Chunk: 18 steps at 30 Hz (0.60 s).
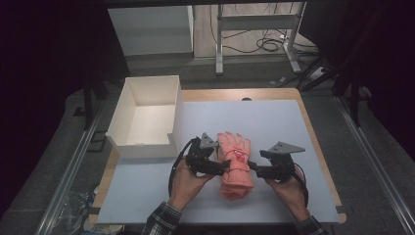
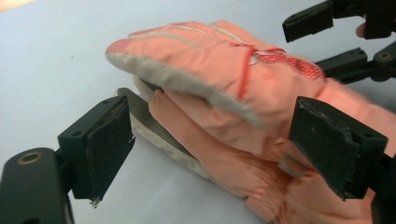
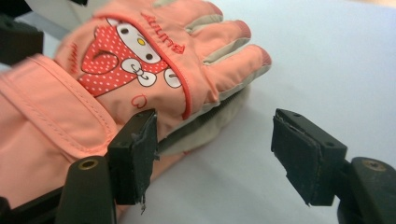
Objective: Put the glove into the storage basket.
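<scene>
gloves: a pair of pink gloves [image 1: 234, 164], stacked one on the other, lying on the table [image 1: 274, 122] near the person's edge, about the middle. Top one has a cartoon print on the back.

long axis: pretty much 12 to 6 in the high view. Fingers point to 12, cuffs sit at 6, closest to the person.

left claw: the left claw [image 1: 221, 167] is at the stack's 9 o'clock side, around the wrist part. In the left gripper view [image 2: 212, 144] the jaws stand wide, with the pile between them: one jaw on the table side, the other over the top glove. Not clamped, both pads are bare.

right claw: the right claw [image 1: 253, 167] is at the 3 o'clock side, level with the left one. In the right gripper view [image 3: 219, 154] it's spread wide too. One jaw is right up against the top glove's edge, the other is out over bare table. Touching or just beside, hard to call.

who's nearer: basically a tie, they flank the stack from opposite sides. I'd say the left is deeper in, since it already has glove between its jaws.

box: a white box [image 1: 147, 115], open top, at about 10 o'clock from the gloves, just beside the left hand [image 1: 183, 183]. If the gloves go in there, that's a lift and a swing toward 10, my guess only.
</scene>
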{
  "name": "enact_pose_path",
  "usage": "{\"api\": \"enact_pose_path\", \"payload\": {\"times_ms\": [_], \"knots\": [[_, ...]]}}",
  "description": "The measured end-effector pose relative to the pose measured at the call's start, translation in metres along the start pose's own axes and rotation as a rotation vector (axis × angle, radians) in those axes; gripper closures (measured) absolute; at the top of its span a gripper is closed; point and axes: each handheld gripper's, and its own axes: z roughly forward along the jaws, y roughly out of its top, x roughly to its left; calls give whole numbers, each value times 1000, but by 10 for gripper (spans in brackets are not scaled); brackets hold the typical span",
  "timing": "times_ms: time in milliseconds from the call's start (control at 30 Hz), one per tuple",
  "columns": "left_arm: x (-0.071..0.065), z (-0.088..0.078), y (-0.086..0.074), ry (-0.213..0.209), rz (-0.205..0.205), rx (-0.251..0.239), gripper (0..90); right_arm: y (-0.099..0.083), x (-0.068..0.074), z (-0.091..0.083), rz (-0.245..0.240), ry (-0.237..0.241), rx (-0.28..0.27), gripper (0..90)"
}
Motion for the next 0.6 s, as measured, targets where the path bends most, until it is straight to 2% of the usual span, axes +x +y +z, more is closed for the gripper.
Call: {"api": "enact_pose_path", "payload": {"times_ms": [100,233,333,433,500,600], "knots": [[4,0,-6,10,-14,1,133,1,2,1,-15,-1,4,319],[20,3,-10,59,-54,8,140,0,-1,4,-9,-9,13,319],[27,14,-11,70,-75,31,140,-1,-5,7,0,-10,23,319],[26,22,-8,56,-79,28,140,-2,-5,9,6,-9,24,319],[22,22,-6,40,-77,12,140,-2,-4,8,3,-10,22,319],[17,20,-2,39,-58,8,140,-1,-3,7,3,-11,10,319]]}}
